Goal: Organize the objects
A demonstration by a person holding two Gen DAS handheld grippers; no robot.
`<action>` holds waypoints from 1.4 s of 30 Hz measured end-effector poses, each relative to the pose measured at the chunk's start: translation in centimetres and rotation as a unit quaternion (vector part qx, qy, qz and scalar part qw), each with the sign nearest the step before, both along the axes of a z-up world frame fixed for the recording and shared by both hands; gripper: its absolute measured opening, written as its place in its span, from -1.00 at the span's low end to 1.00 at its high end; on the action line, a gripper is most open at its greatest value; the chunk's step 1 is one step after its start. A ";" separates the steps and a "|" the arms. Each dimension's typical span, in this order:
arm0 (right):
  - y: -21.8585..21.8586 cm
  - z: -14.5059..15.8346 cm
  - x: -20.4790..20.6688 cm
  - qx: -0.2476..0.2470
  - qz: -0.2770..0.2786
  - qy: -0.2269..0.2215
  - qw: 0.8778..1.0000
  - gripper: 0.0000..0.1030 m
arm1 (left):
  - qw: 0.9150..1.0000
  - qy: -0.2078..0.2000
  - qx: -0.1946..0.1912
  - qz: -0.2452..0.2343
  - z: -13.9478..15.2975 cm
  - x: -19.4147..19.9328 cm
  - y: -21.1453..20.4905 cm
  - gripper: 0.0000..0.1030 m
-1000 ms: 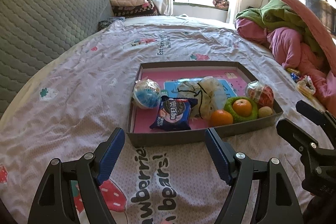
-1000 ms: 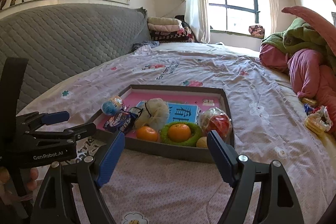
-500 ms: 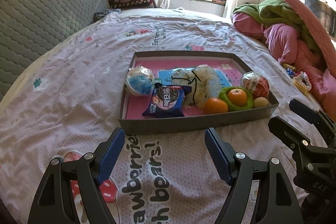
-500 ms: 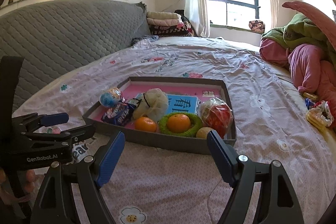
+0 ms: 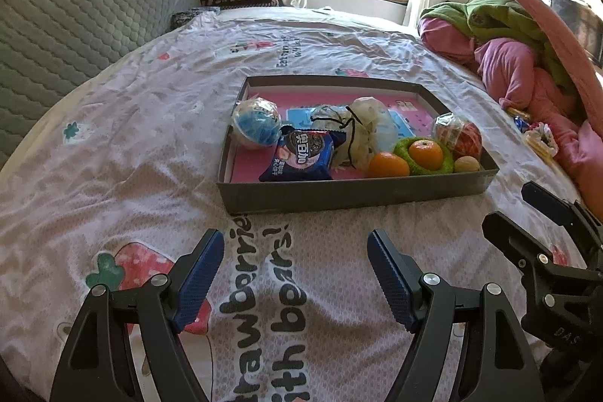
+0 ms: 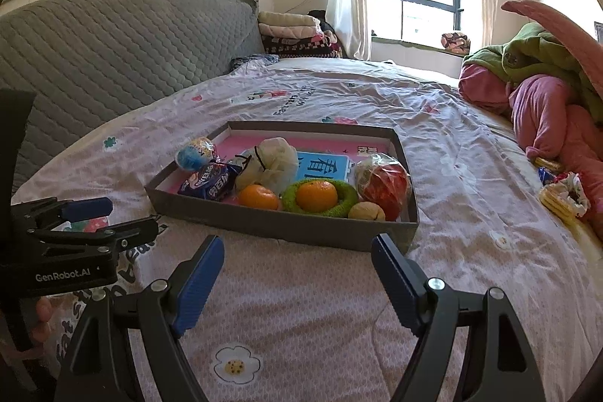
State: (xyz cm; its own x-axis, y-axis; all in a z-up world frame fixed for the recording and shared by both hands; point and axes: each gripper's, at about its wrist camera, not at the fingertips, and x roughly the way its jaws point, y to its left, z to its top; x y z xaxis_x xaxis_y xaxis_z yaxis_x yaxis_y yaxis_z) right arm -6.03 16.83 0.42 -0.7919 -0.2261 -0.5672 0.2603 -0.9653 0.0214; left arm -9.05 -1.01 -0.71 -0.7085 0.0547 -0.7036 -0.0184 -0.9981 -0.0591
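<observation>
A shallow grey box (image 5: pixel 354 193) with a pink floor sits on the bed. It holds a blue wrapped ball (image 5: pixel 255 126), a blue Oreo packet (image 5: pixel 303 155), a white mesh pouch (image 5: pixel 358 129), a loose orange (image 5: pixel 388 164), an orange inside a green ring (image 5: pixel 426 153), a walnut (image 5: pixel 466 164) and a red wrapped ball (image 5: pixel 458 135). The box also shows in the right wrist view (image 6: pixel 286 223). My left gripper (image 5: pixel 296 274) is open and empty, short of the box's near wall. My right gripper (image 6: pixel 297 275) is open and empty, also short of the box.
The pink strawberry-print bed sheet (image 5: pixel 113 153) lies all around the box. A grey quilted headboard (image 5: pixel 75 14) stands at left. A heap of pink and green bedding (image 5: pixel 527 55) and small snack packets (image 5: pixel 539 138) lie at right. Folded blankets (image 6: pixel 297 34) are stacked far back.
Both grippers have drawn back from the box, which sits farther off in both views. Both stay open and empty. The box's contents have not moved.
</observation>
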 end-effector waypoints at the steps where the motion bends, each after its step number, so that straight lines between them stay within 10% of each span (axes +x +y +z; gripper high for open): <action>1: 0.0 0.0 0.1 0.000 -0.001 0.000 1.000 0.55 | 1.000 0.002 -0.001 0.000 0.0 0.2 0.0 0.54; 42: 1.0 -2.0 1.5 -0.010 -0.023 -0.005 1.000 0.55 | 1.000 0.021 -0.005 -0.002 -1.8 1.2 0.0 0.54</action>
